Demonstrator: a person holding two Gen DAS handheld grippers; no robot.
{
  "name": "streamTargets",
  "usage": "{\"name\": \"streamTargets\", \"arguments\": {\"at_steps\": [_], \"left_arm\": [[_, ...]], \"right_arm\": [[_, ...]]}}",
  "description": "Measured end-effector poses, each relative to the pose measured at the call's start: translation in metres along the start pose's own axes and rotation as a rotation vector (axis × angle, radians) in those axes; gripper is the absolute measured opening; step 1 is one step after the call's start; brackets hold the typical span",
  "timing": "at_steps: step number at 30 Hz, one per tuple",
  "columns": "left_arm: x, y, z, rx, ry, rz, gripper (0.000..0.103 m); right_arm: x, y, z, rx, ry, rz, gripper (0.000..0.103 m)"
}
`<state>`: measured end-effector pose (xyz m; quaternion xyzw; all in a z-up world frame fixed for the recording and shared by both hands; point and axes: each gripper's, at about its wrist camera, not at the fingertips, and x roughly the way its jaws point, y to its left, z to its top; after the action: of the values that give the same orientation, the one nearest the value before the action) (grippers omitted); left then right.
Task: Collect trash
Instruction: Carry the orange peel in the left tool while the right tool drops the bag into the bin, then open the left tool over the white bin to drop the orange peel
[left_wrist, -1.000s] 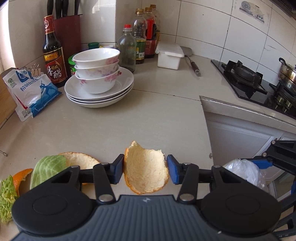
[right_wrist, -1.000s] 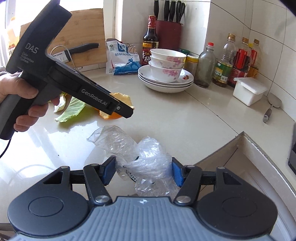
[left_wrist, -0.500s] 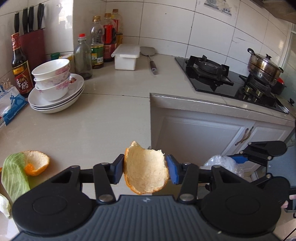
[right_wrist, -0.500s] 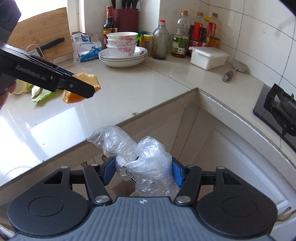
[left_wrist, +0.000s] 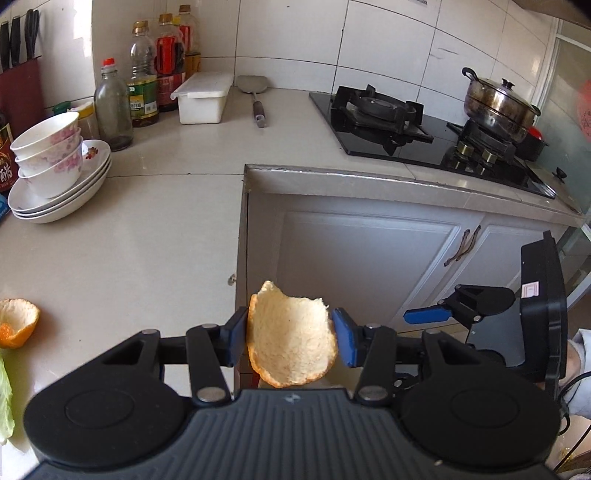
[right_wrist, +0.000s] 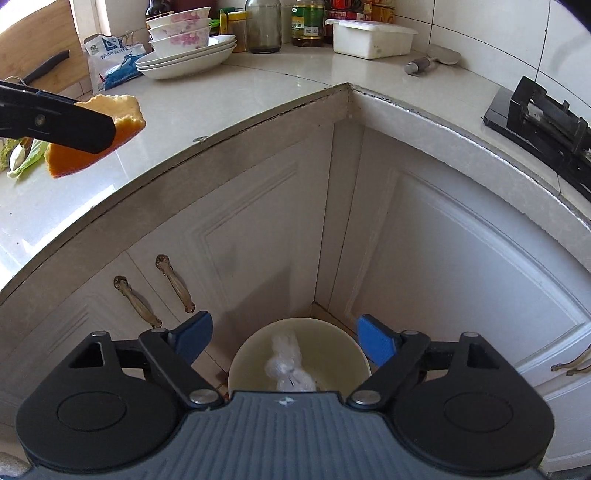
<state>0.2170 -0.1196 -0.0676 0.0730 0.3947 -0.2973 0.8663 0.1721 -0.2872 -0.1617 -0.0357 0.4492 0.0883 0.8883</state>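
In the left wrist view, the left gripper (left_wrist: 291, 338) pinches a piece of orange peel (left_wrist: 291, 339) between its blue pads, held out past the edge of the counter (left_wrist: 147, 236), where another peel (left_wrist: 16, 323) lies. In the right wrist view, the right gripper (right_wrist: 284, 341) has just been opening and its jaws stand spread with nothing between them, above a round bin (right_wrist: 332, 336) on the floor with the crumpled plastic bag (right_wrist: 288, 365) inside it.

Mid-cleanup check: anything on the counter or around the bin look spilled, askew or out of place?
Scraps remain on the counter: an orange peel cup and cabbage leaves near its left end. The plastic bag lies inside the bin, nothing spilled around it. The stacked bowls stand straight.
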Motion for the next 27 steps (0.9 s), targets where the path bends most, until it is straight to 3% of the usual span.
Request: {"name": "streamTargets", "arguments": {"at_steps": [7, 24, 27], "left_arm": [[0.022, -0.017, -0.002, 0.035, 0.026, -0.026, 0.048], [0.085, -0.056, -0.001, 0.114, 0.100, -0.087, 0.051], [0.091, -0.061, 0.001, 0.121, 0.091, -0.072, 0.071]], "right_arm": [[-0.032, -0.010, -0.007, 0.050, -0.031, -0.023, 0.103], [-0.081, -0.033, -0.027, 0.138, -0.065, -0.157, 0.103], [-0.088, -0.036, -0.031, 0.144, -0.075, -0.181, 0.103]]}}
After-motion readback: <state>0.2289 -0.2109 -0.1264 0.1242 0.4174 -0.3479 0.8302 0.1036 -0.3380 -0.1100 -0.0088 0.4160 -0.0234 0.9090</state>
